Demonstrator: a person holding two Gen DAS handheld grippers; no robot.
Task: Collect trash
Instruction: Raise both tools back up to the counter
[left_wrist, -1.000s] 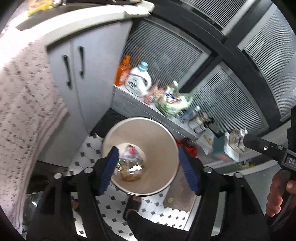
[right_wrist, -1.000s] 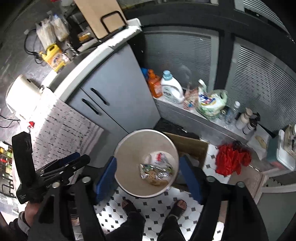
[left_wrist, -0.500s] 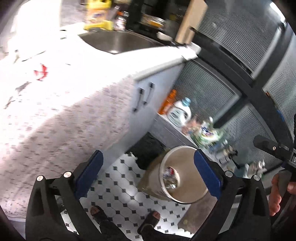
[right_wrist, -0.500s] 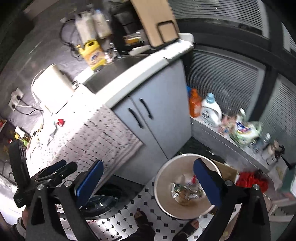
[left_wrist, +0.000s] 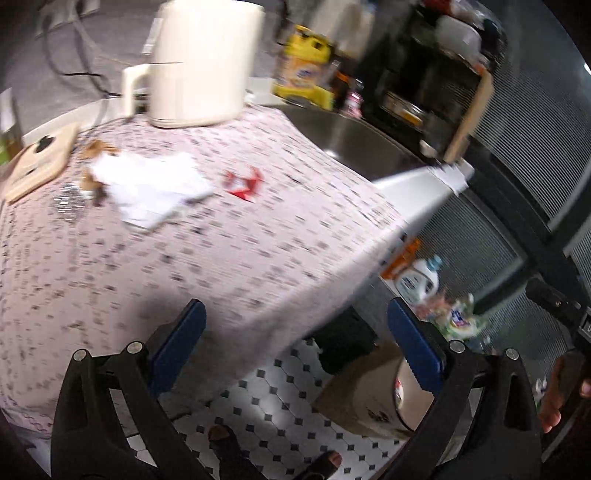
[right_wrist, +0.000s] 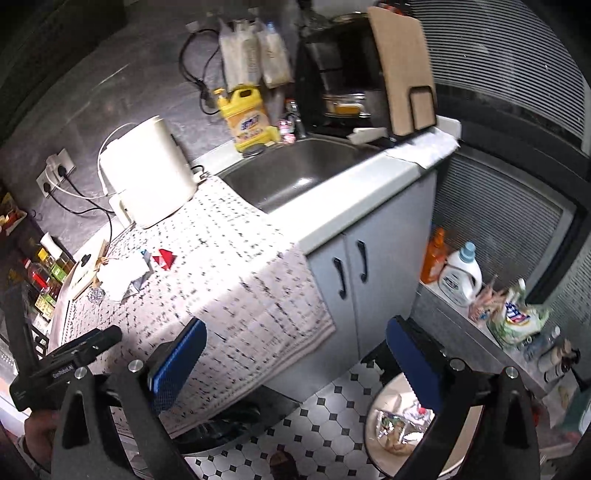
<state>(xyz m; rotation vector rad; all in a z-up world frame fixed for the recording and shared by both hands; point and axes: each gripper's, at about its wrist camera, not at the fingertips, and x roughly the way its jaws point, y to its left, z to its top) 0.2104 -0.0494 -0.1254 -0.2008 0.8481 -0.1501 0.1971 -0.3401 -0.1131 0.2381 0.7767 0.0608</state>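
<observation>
Hovering over the patterned tablecloth (left_wrist: 229, 258), both my grippers, left (left_wrist: 295, 347) and right (right_wrist: 295, 365), spread wide, nothing between the pads. Trash bin (right_wrist: 391, 424) on floor at 5 o'clock, wrappers inside. White paper (left_wrist: 147, 188) at 10 o'clock, red scrap (left_wrist: 242, 182) at 12.

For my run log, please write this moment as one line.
left claw: open, empty | right claw: open, empty | bin: holds trash | counter: white paper, red scrap uncollected

Glossy steel sink (right_wrist: 295, 173), patterned cloth cover (right_wrist: 236, 280).
</observation>
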